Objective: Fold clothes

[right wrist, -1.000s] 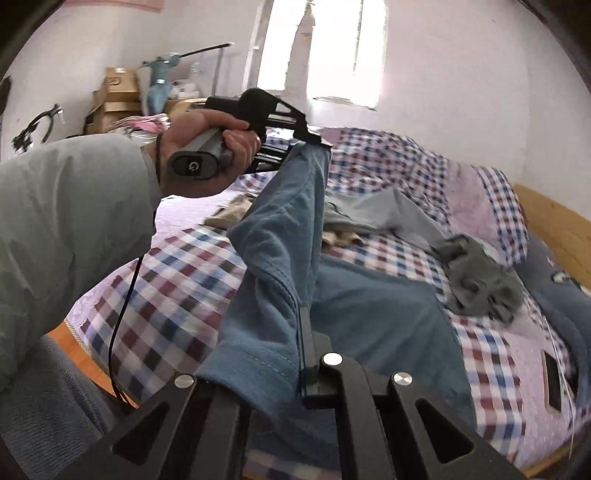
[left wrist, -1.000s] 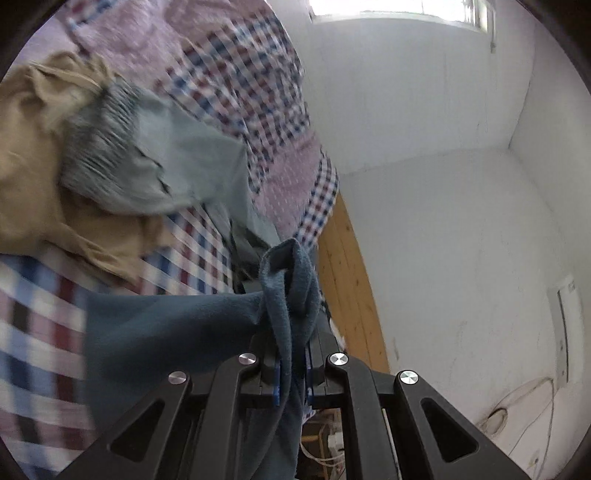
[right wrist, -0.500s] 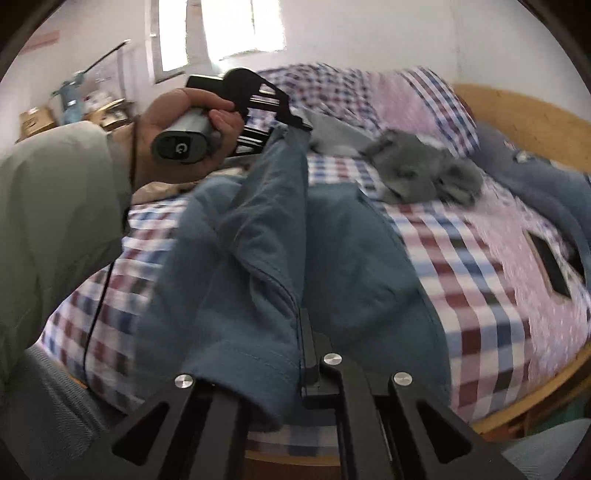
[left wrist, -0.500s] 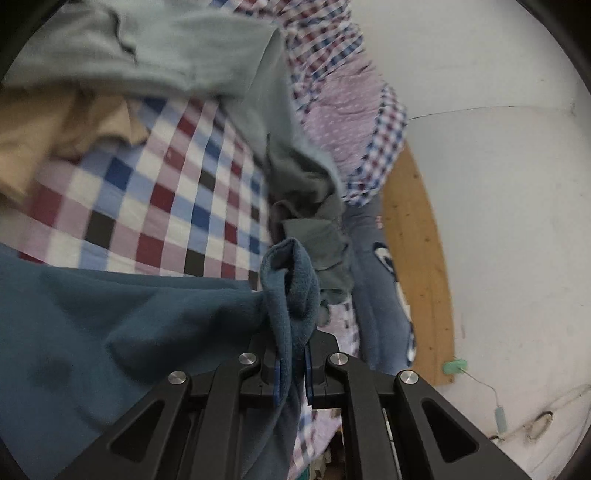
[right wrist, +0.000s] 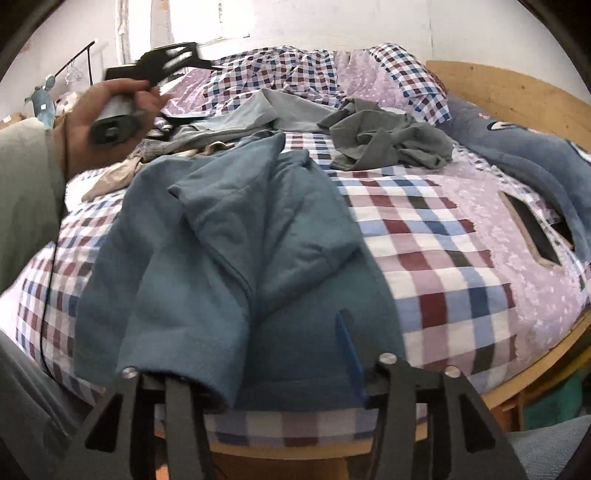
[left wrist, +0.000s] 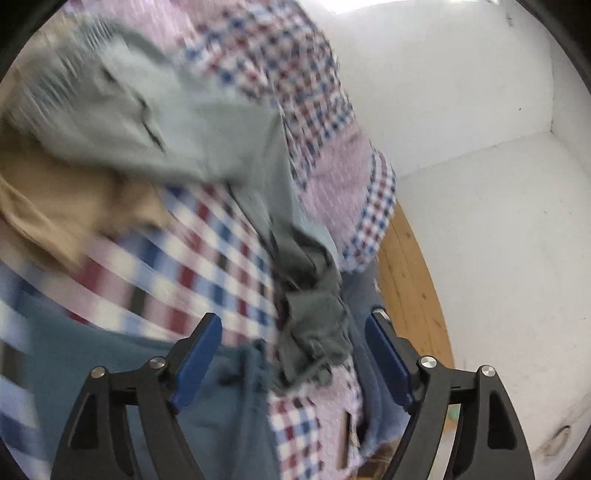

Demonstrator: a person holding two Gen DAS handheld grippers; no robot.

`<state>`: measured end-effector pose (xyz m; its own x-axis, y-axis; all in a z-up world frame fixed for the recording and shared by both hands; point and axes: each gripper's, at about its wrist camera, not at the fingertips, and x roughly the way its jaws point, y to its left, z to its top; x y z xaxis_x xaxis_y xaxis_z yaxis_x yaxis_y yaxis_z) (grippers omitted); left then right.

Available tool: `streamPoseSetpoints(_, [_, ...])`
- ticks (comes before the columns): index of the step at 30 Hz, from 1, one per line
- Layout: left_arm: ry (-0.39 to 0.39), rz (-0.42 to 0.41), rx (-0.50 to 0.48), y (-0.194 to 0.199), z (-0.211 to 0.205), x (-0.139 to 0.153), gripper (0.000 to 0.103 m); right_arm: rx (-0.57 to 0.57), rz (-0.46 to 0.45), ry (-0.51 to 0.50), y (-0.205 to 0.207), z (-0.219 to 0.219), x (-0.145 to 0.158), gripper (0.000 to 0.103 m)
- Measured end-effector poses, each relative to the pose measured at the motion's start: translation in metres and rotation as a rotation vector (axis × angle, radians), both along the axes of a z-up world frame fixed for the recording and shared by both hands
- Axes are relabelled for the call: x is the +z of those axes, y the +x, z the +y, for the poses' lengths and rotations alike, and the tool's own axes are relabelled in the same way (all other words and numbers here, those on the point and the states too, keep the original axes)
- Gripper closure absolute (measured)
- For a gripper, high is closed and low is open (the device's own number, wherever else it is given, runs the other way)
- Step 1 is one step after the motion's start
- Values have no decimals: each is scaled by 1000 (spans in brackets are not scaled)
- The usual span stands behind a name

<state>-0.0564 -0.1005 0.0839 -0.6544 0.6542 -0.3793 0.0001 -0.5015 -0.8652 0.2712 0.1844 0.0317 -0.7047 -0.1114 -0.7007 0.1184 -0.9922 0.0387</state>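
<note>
Grippers both spread wide: left gripper (left wrist: 293, 356) holds nothing above the bed (right wrist: 443, 236), right gripper (right wrist: 258, 373) empty, blue garment (right wrist: 229, 258) draped over its left finger.

Checked bedspread (right wrist: 436, 258), wooden headboard (right wrist: 517, 96), white wall (left wrist: 480, 184), bright window (right wrist: 192, 22)

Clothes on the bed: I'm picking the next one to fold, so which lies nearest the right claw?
The teal blue fleece garment, spread flat, its hem at the right claw. The crumpled dark grey one and pale grey one lie farther back.
</note>
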Motion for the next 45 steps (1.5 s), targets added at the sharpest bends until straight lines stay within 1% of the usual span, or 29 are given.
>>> streamPoseSetpoints(2, [-19,8,48,12,-25,3,20,10,-18,10,4,0,1,44])
streamPoseSetpoints(5, [0,-7,108,32,-58,-6,19,26,-44,24,10,1,2,40])
streamPoseSetpoints(8, [19,-35,123,55,-77,-20,19,42,-68,40,17,1,4,40])
streamPoseSetpoints(11, [-54,-52,100,77,-84,-31,19,66,-61,76,34,0,14,40])
streamPoseSetpoints(14, [-100,-57,69,85,-82,-34,19,73,-8,100,44,-1,28,39])
streamPoseSetpoints(16, [-130,-37,52,88,-78,-32,19,73,36,103,42,-6,39,38])
streamPoseSetpoints(18, [-204,-19,35,89,-71,-30,19,97,70,119,35,-17,46,38])
streamPoseSetpoints(23, [-291,-80,-29,78,-56,-46,19,238,154,264,6,-71,53,38])
streamPoseSetpoints(24, [-299,-90,-39,75,-54,-49,19,254,169,294,-2,-81,54,39])
streamPoseSetpoints(25, [-286,-92,-41,73,-53,-51,19,269,185,324,-10,-92,54,40])
streamPoseSetpoints(28, [-246,-97,-49,65,-50,-54,19,287,201,402,-34,-116,51,53])
streamPoseSetpoints(30, [-229,-93,-53,60,-48,-54,19,287,192,431,-49,-125,45,60])
streamPoseSetpoints(31, [-224,-95,-55,57,-46,-54,19,288,177,445,-57,-129,41,69])
streamPoseSetpoints(32, [-218,-99,-60,55,-44,-56,19,290,160,454,-64,-130,37,75])
streamPoseSetpoints(33, [-213,-102,-67,53,-42,-57,19,291,142,461,-70,-131,32,78])
streamPoseSetpoints(34, [-212,-105,-72,51,-40,-59,19,287,120,459,-76,-129,28,85])
streamPoseSetpoints(35, [-215,-107,-74,50,-39,-60,19,282,100,451,-81,-127,25,95])
streamPoseSetpoints(36, [-216,-110,-76,49,-39,-61,19,267,84,411,-85,-121,27,100])
streamPoseSetpoints(39, [-217,-118,-78,46,-40,-63,19,184,48,178,-90,-83,44,101])
streamPoseSetpoints(41, [-203,-121,-66,47,-44,-64,19,102,43,43,-91,-52,54,101])
streamPoseSetpoints(43, [-190,-122,-57,47,-48,-65,19,11,40,-72,-89,-20,61,101])
streamPoseSetpoints(45, [-188,-122,-54,48,-49,-64,19,-65,31,-149,-89,7,63,101])
